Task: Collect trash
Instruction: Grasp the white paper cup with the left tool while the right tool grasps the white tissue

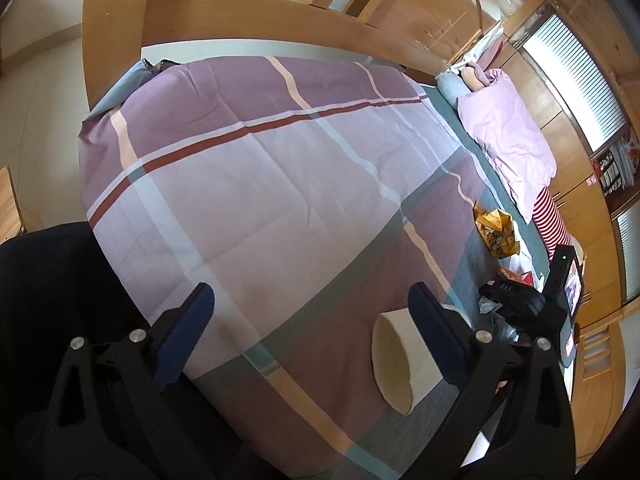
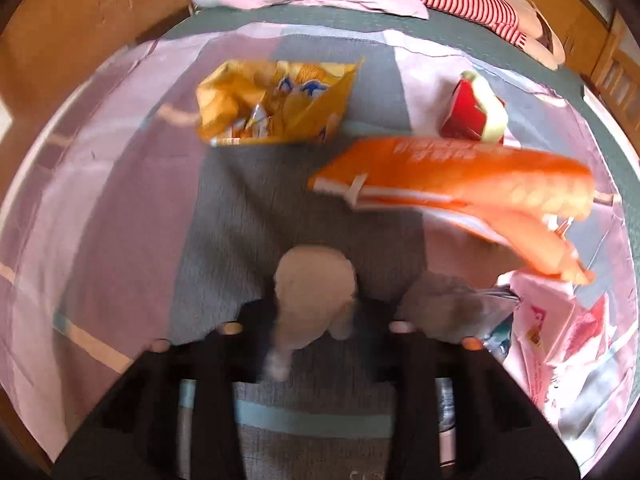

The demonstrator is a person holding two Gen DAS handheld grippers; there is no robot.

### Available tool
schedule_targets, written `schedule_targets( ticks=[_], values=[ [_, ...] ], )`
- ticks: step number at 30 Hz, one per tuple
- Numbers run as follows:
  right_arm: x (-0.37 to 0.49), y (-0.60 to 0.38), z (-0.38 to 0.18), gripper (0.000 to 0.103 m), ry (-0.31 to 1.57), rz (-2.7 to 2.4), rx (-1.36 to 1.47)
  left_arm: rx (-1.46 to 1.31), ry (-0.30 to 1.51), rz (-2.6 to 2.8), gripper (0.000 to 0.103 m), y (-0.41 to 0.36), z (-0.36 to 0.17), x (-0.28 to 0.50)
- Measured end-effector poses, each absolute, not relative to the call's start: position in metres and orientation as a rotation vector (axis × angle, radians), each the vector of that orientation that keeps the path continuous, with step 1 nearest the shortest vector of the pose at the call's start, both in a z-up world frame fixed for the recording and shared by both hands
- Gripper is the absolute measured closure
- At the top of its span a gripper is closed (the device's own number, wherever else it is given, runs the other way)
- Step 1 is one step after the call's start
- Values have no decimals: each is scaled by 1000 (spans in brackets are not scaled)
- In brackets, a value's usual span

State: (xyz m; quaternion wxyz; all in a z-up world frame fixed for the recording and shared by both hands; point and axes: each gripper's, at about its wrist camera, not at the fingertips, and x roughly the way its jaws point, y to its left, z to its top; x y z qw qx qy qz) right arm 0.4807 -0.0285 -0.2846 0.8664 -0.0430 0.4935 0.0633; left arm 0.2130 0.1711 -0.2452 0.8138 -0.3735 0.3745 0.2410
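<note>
The left gripper [image 1: 312, 336] is hovering over the bed's checked purple, pink and grey quilt [image 1: 240, 184], and its two blue-padded fingers [image 1: 186, 332] are standing wide apart with nothing between them. Just beside the right finger, one white paper cup [image 1: 394, 364] is lying on its side on the quilt, and its inside is looking empty.

In the right wrist view, one crumpled yellow snack bag [image 2: 276, 100] is lying open on the quilt, with foil showing inside. The right gripper [image 2: 316, 320] is blurred; its fingers are standing close together, clamped on one crumpled whitish tissue wad [image 2: 316, 284]. Further right there are one long orange plastic wrapper [image 2: 460, 176] with white writing too blurred to read, one red and pale green packet [image 2: 476, 108], and one pink and white wrapper [image 2: 560, 340].
</note>
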Motion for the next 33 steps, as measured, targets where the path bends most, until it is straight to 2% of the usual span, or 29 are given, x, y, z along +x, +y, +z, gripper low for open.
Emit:
schedule_targets(
  ticks=[10, 13, 17, 23, 25, 27, 33],
  values=[
    [362, -96, -203, 76, 951, 250, 17, -676, 905, 331, 6, 145, -242, 238],
    [323, -118, -186, 76, 929, 247, 83, -533, 1045, 155, 6, 121, -236, 278],
    [265, -148, -177, 75, 908, 229, 141, -181, 1091, 46, 4, 82, -231, 322],
    [220, -166, -188, 75, 890, 159, 161, 3, 1208, 2, 4, 50, -264, 340],
    [215, -160, -192, 75, 889, 175, 151, 27, 1223, 8, 6, 47, -271, 343],
    [214, -157, -194, 75, 892, 187, 152, 59, 1233, 25, 18, 48, -277, 344],
    [200, -147, -189, 75, 866, 197, 125, 36, 1218, 5, 21, 57, -282, 337]
  ],
)
